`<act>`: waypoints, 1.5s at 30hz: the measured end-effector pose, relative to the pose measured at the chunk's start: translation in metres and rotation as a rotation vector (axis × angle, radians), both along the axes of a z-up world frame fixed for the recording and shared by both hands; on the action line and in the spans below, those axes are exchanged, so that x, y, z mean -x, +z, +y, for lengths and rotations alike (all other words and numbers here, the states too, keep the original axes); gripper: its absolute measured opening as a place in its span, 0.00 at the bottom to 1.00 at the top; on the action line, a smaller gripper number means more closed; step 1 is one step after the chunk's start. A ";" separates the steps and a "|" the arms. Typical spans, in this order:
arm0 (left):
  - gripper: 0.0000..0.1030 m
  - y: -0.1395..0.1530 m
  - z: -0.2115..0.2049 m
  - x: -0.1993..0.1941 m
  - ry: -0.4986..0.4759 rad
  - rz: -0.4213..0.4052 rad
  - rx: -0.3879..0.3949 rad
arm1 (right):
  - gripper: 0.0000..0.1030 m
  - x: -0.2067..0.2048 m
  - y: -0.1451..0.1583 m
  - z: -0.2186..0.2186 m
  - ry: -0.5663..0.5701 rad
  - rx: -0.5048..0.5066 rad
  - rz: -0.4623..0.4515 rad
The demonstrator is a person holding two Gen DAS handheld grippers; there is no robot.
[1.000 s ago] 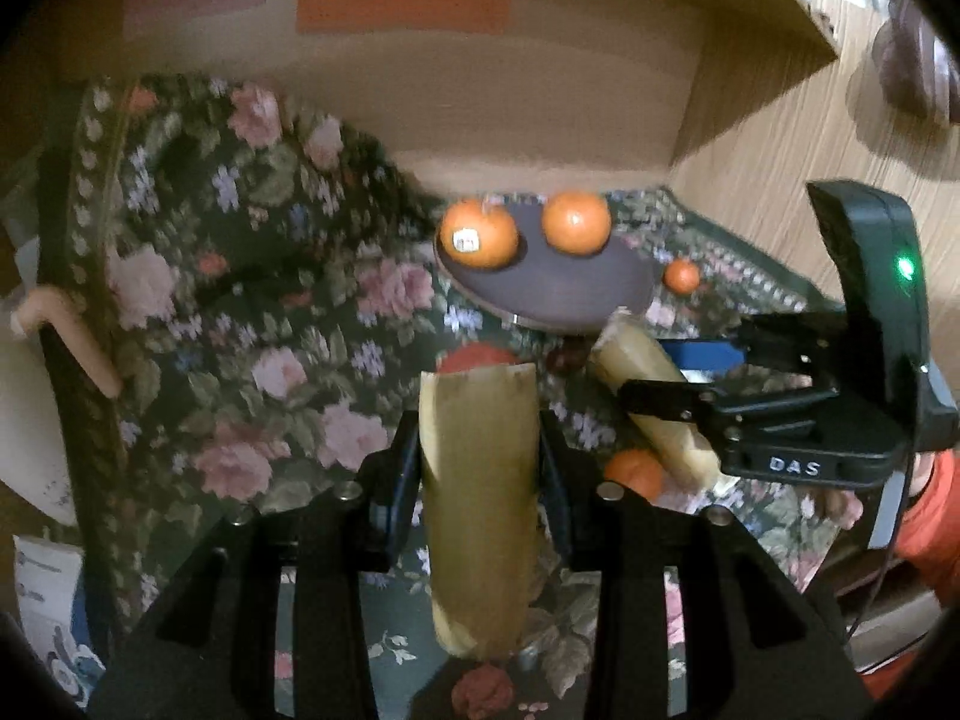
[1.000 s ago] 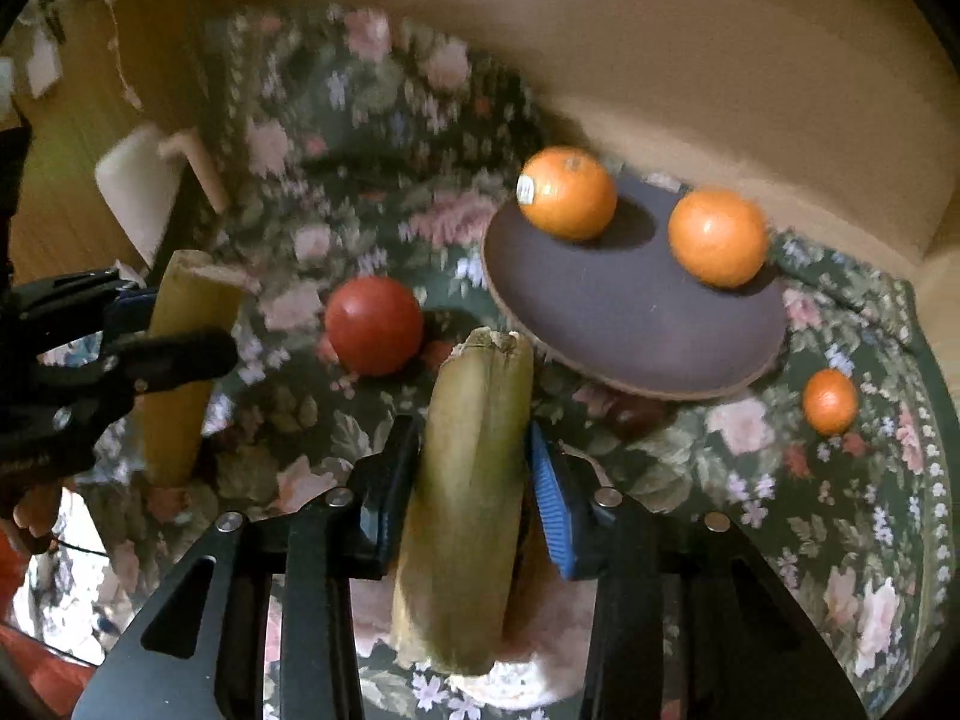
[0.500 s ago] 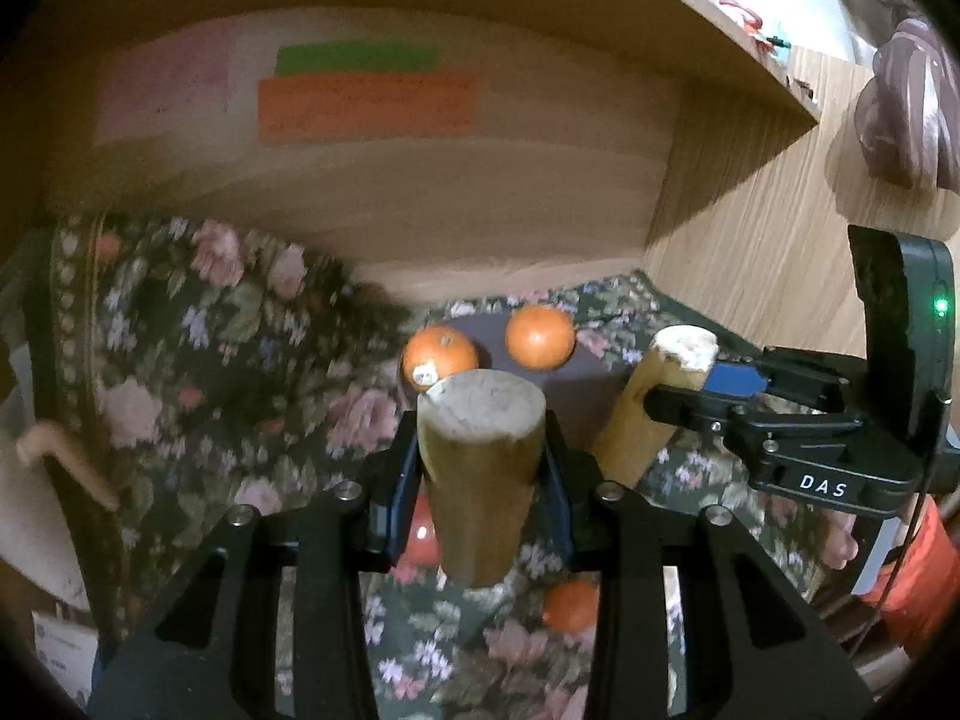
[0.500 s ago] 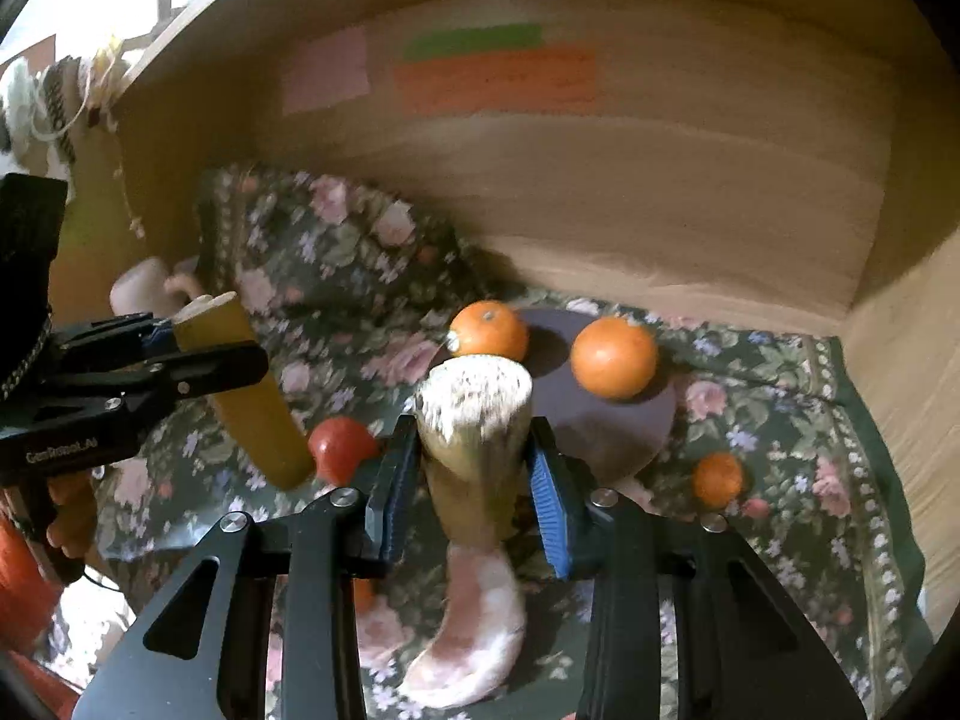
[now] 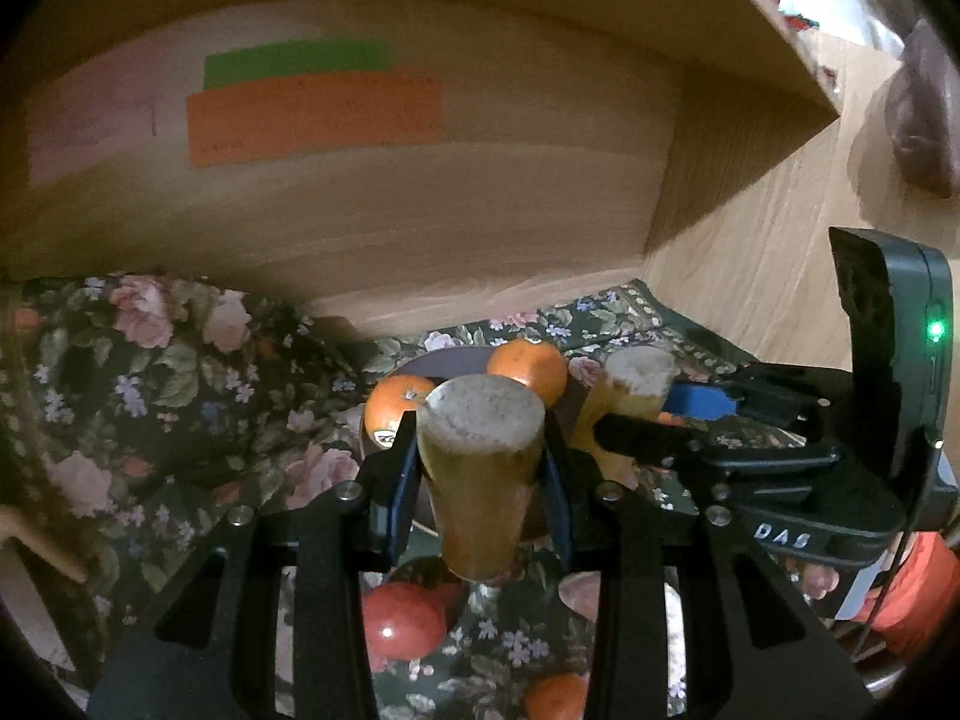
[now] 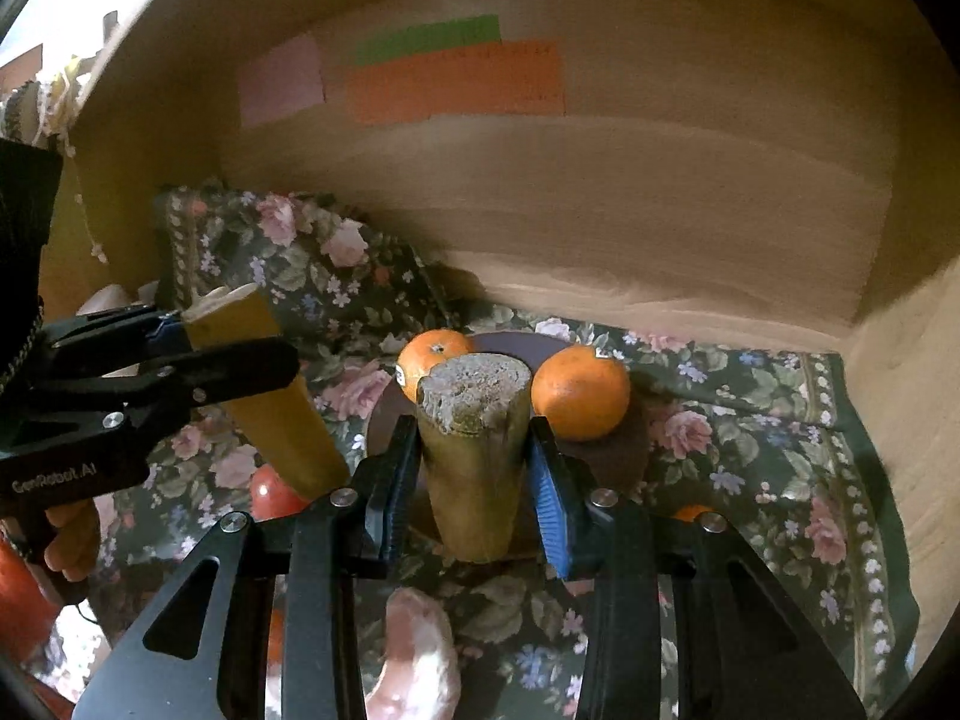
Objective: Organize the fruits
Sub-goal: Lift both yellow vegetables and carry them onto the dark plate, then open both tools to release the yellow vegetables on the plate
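Note:
My left gripper (image 5: 480,462) is shut on a yellow-brown banana piece (image 5: 480,468), held up above the floral cloth, cut end toward the camera. My right gripper (image 6: 474,456) is shut on a second banana piece (image 6: 474,450), also lifted. Each gripper shows in the other's view: the right gripper (image 5: 642,420) at the right, the left gripper (image 6: 234,348) at the left. Behind them a dark plate (image 6: 606,456) holds two oranges (image 6: 581,391) (image 6: 429,354). A red tomato (image 5: 405,621) lies on the cloth below the left gripper.
A small orange (image 5: 555,693) lies on the floral cloth (image 5: 150,396) near the front. A peeled pale banana piece (image 6: 411,654) lies below the right gripper. The wooden back wall (image 5: 420,222) carries coloured paper notes. A wooden side wall (image 5: 750,276) stands at the right.
Both grippers have lifted and tilted up with their banana pieces, so the views now look toward the back wall instead of down on the cloth. The plate and oranges have not moved.

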State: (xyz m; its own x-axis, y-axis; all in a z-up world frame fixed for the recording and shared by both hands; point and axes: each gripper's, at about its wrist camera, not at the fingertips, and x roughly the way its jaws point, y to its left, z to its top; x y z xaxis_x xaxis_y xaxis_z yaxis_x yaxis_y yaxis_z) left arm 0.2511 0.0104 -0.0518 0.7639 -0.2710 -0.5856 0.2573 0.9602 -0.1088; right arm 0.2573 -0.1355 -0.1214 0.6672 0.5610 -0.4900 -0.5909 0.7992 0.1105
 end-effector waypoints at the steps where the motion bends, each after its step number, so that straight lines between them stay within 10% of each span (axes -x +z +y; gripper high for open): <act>1: 0.35 -0.003 -0.001 -0.006 -0.002 0.009 -0.001 | 0.32 -0.005 -0.003 0.002 0.003 0.005 0.003; 26: 0.35 -0.038 -0.008 -0.093 -0.009 0.100 -0.028 | 0.37 -0.074 -0.017 0.024 -0.013 0.055 0.068; 45: 0.50 -0.037 -0.012 -0.094 0.006 0.100 -0.066 | 0.44 -0.047 -0.021 -0.008 -0.058 0.068 0.058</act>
State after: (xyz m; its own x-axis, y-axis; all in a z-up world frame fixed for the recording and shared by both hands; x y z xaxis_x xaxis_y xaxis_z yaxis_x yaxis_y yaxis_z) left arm 0.3453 -0.0016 -0.0885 0.7020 -0.2248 -0.6758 0.2424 0.9676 -0.0702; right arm 0.3038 -0.1439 -0.1425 0.6668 0.4869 -0.5642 -0.5380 0.8384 0.0877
